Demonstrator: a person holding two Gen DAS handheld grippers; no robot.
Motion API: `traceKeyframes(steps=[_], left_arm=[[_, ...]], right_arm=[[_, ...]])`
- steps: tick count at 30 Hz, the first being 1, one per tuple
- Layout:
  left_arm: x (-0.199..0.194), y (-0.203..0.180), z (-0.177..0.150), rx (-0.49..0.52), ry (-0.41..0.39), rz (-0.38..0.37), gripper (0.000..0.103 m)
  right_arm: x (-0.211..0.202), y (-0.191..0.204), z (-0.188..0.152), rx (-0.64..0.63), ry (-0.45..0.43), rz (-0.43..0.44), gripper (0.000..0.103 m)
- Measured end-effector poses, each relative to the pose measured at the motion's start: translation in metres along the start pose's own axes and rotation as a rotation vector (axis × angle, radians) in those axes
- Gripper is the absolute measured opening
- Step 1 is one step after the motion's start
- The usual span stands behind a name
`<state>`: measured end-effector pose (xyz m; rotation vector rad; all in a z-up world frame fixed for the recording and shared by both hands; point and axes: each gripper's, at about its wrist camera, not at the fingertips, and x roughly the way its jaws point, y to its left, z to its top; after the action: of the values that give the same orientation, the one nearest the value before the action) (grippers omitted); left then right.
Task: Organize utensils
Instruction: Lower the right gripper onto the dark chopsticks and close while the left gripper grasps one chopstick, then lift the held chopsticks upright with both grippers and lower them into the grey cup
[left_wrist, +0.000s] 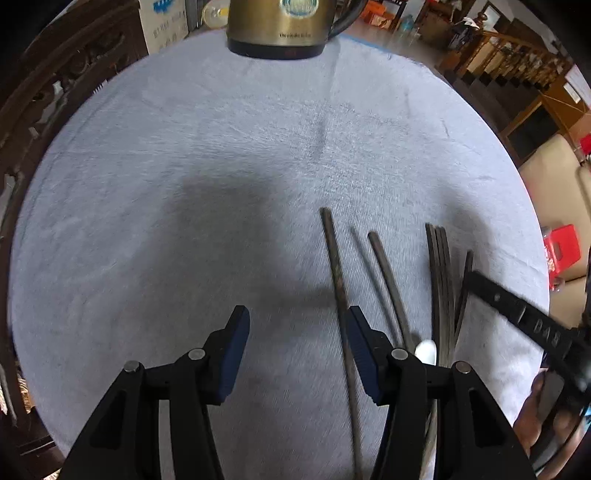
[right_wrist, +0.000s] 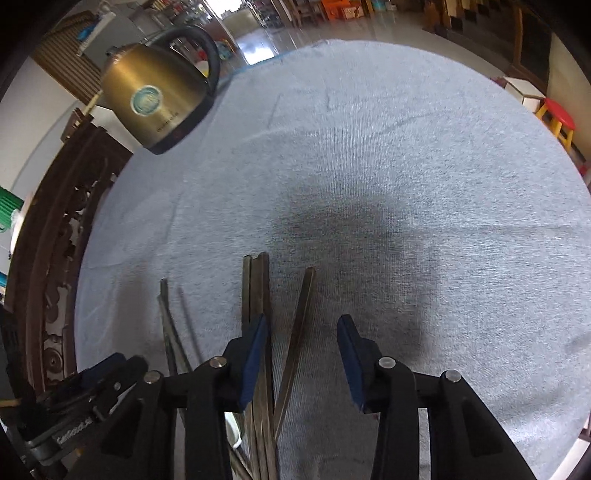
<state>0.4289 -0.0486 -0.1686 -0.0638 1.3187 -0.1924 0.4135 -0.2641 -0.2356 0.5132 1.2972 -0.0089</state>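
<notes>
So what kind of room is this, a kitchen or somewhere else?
Probably a home's big living or dining area, not clearly a kitchen. A round table under a grey cloth holds dark chopsticks and a brass-coloured kettle. Behind it are a wooden stair railing and a shiny tiled floor.

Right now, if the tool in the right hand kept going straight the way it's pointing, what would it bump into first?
Probably the grey cloth, with one dark chopstick lying between the right tool's open jaws. Depth is hard to judge, so it may touch that stick first.
</notes>
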Motion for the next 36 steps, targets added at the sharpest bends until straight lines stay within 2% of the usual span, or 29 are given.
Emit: traceKeyframes(steps=[5,6,7,9,10,11,13,14,18,22,33,36], left_arm=[[0.017,-0.011,0.017,0.015,0.023,0.016,0.054],[0.023,-0.011,0.019,0.01,0.035,0.019,0.048],[0.023,-0.013,0.02,0.008,0.017,0.03,0.046],[0.025,-0.015,0.023,0.019,0.02,0.033,0.043],[0.024,-0.017,0.024,0.024,0.007,0.042,0.036],[0.025,-0.019,0.024,0.028,-0.001,0.056,0.034],[0.026,-0.023,0.026,0.04,-0.013,0.052,0.011],[0.028,-0.026,0.03,0.04,-0.012,0.039,0.008],[0.026,-0.026,0.028,0.031,-0.05,0.013,0.006],[-0.002,-0.019,0.017,0.03,-0.125,0.002,0.005],[-0.119,-0.016,-0.041,0.066,-0.401,-0.004,0.005],[-0.158,-0.012,-0.068,0.075,-0.489,-0.01,0.005]], right_arm=[[0.01,0.005,0.008,-0.005,-0.003,-0.043,0.033],[0.011,0.006,0.01,-0.007,-0.005,-0.046,0.032],[0.013,0.008,0.011,-0.012,-0.006,-0.056,0.026],[0.015,0.012,0.013,-0.033,-0.011,-0.077,0.021],[0.016,0.015,0.012,-0.05,-0.012,-0.084,0.018],[0.017,0.017,0.012,-0.06,-0.017,-0.09,0.011],[0.017,0.018,0.011,-0.07,-0.029,-0.084,0.011],[0.017,0.017,0.011,-0.071,-0.033,-0.081,0.011],[0.008,0.015,0.004,-0.074,-0.067,-0.054,0.011],[-0.017,0.013,-0.003,-0.083,-0.142,-0.011,0.01],[-0.122,0.011,-0.048,-0.103,-0.402,0.115,0.008],[-0.154,0.015,-0.066,-0.121,-0.479,0.127,0.008]])
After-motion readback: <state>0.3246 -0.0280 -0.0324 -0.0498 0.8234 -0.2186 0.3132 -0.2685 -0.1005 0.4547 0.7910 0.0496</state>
